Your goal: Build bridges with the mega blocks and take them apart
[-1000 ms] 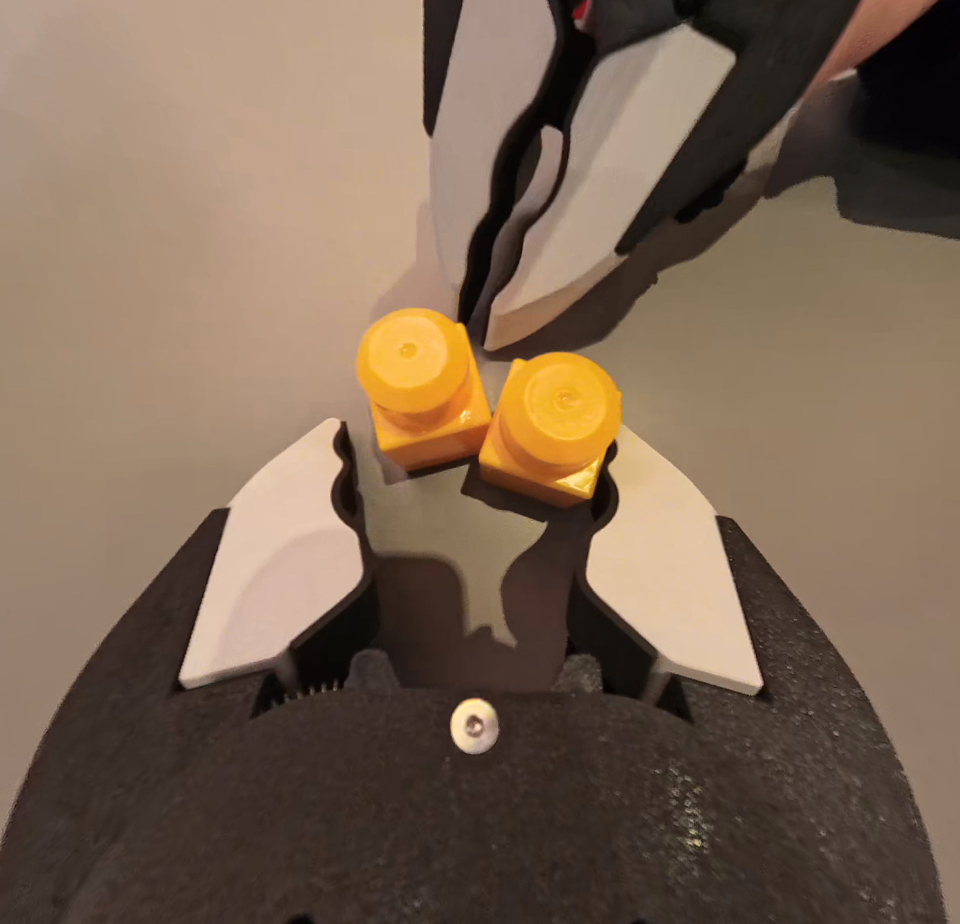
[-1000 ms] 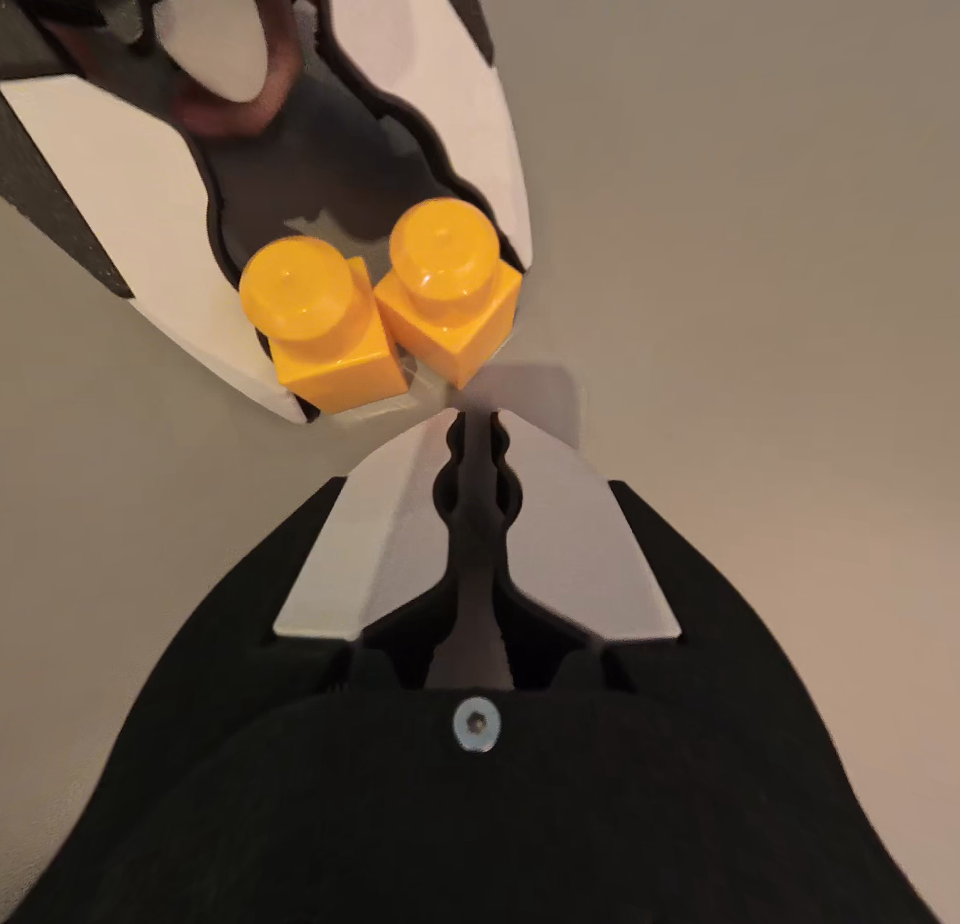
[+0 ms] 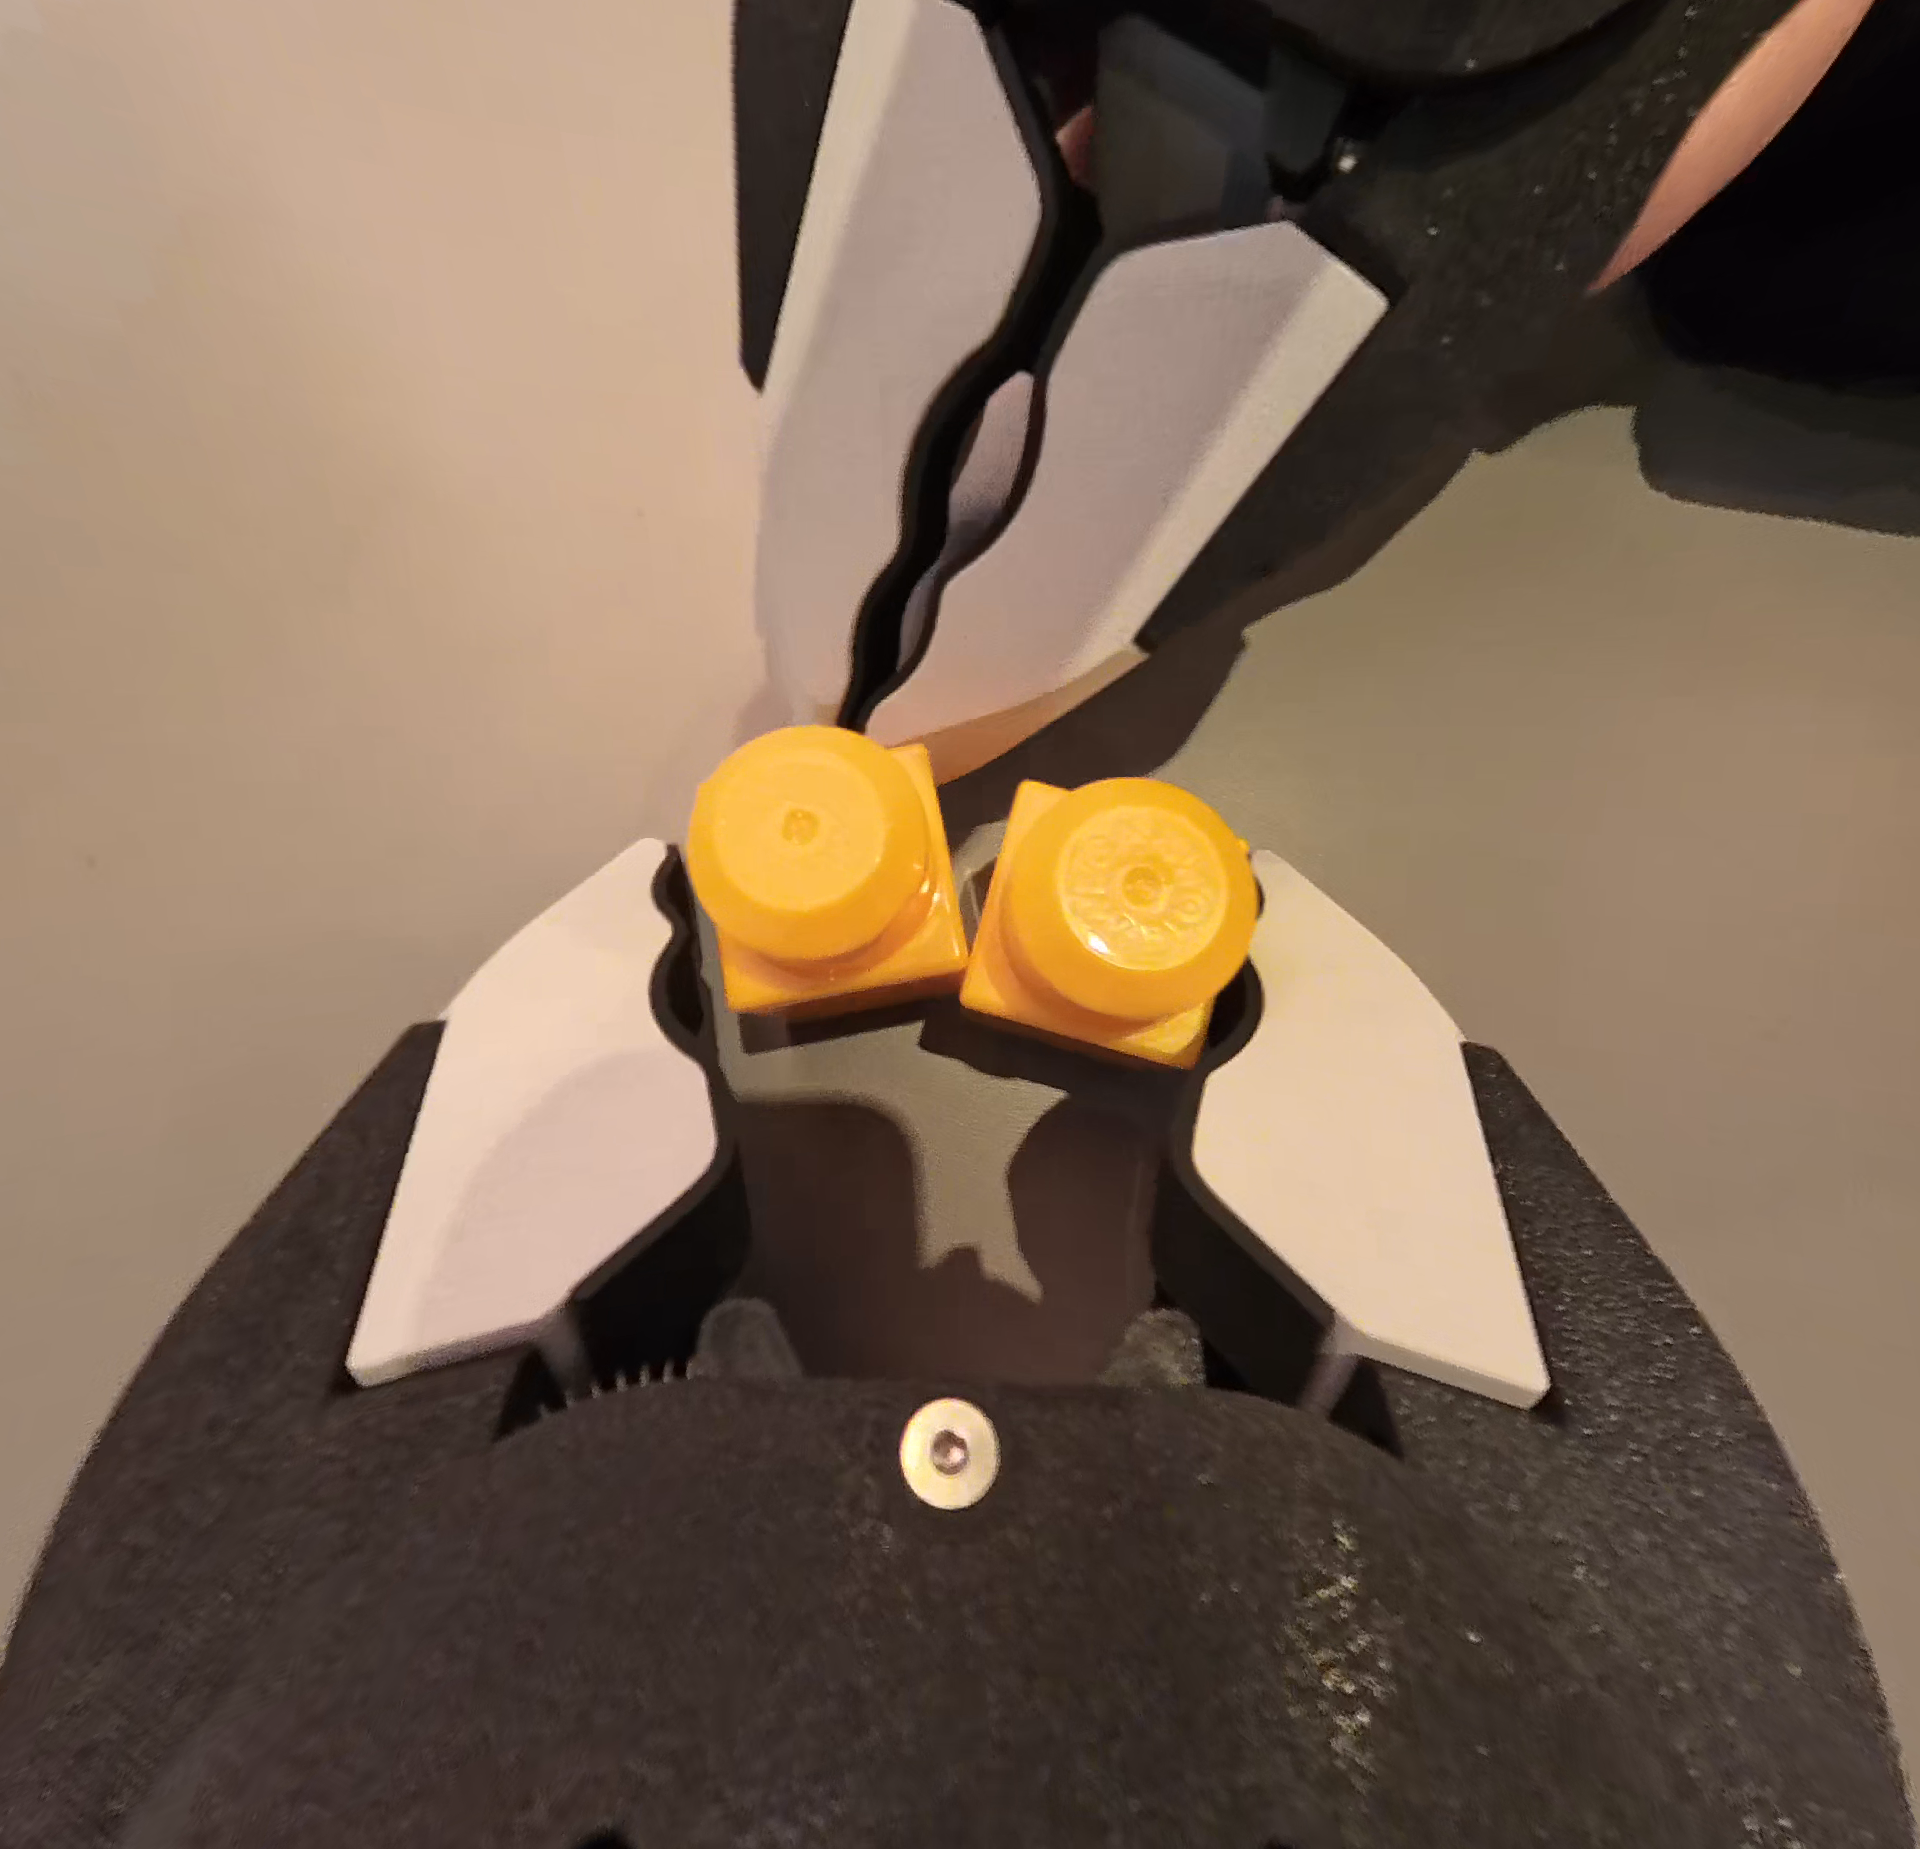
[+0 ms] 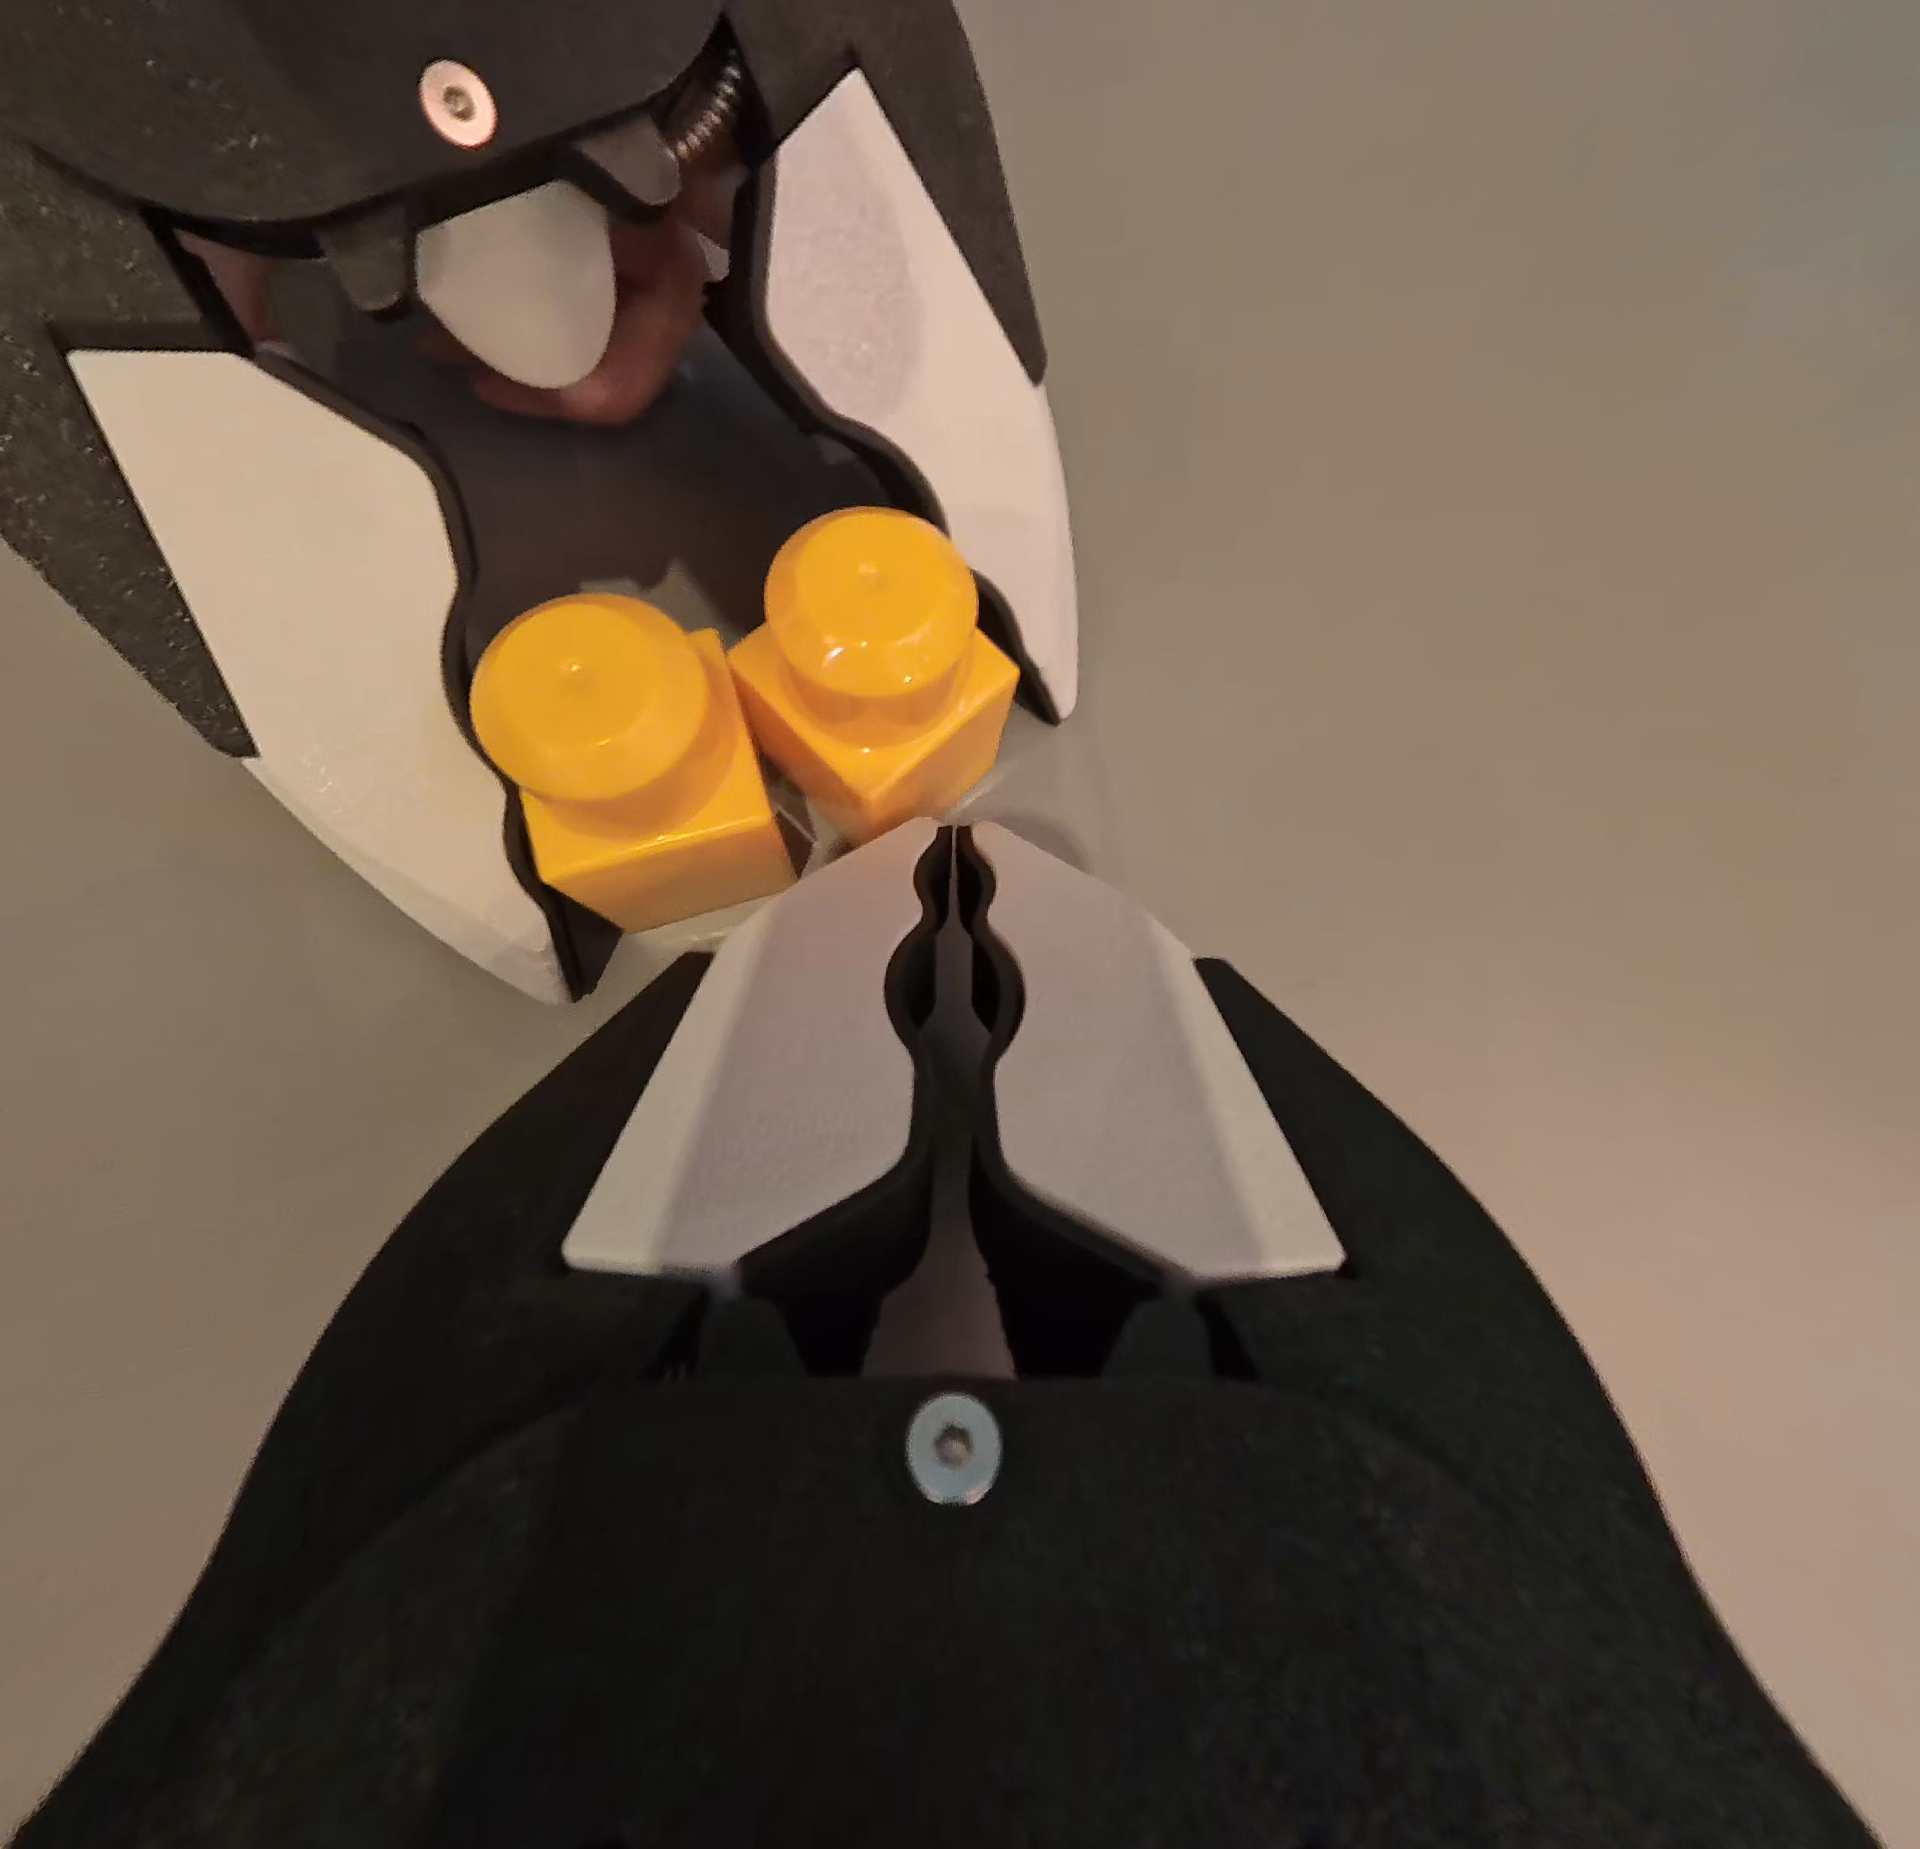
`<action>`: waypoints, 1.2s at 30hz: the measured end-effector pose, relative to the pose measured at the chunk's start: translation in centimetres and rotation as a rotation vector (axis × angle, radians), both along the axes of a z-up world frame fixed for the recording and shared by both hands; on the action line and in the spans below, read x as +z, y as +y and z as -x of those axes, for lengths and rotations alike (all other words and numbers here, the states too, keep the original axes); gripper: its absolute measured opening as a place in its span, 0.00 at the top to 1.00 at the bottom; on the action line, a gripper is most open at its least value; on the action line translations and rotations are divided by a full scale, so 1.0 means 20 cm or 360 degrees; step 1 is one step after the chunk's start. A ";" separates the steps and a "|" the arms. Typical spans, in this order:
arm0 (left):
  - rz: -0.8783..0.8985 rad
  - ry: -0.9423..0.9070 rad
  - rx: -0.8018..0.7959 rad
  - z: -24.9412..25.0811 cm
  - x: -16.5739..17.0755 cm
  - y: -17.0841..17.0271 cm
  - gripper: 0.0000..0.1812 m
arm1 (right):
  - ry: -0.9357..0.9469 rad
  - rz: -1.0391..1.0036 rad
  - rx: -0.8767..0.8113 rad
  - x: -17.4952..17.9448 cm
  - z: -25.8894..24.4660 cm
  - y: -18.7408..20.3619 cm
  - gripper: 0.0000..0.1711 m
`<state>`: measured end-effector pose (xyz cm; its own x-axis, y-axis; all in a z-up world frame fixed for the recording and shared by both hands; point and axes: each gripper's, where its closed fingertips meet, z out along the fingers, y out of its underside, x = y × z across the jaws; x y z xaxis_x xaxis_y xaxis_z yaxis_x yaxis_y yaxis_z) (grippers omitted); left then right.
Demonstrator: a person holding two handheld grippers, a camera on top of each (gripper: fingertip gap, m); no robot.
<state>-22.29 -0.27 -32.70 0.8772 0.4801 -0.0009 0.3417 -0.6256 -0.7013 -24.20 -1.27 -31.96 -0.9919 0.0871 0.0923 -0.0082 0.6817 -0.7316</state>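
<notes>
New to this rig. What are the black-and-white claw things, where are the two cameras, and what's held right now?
Each claw is a hand-held two-finger gripper; a person works one in each hand, with a camera on each looking along its fingers. The left wrist view shows the left gripper at the bottom, open, its white fingers flanking two orange blocks: the left block and the right block, standing side by side on the plain beige table. The fingers sit close against them, but a firm grip is not clear. Opposite, the right gripper is shut and empty, its tips right at the blocks' far side. The right wrist view shows the same scene from the other side.
</notes>
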 end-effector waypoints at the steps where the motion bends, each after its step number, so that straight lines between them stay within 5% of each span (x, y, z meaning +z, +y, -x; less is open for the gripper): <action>1: 0.0001 0.0001 -0.0001 0.00 0.00 0.00 0.46 | -0.0006 -0.0002 0.0004 0.00 -0.01 0.00 0.99; 36: -0.0013 -0.0004 -0.0017 -0.01 0.00 -0.02 0.50 | -0.0219 0.0046 0.0087 0.02 -0.14 0.02 0.99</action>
<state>-22.06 -0.63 -32.67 0.8823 0.4706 0.0052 0.3368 -0.6237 -0.7054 -21.49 -0.80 -31.53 -0.9984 0.0334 -0.0465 0.0570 0.6618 -0.7475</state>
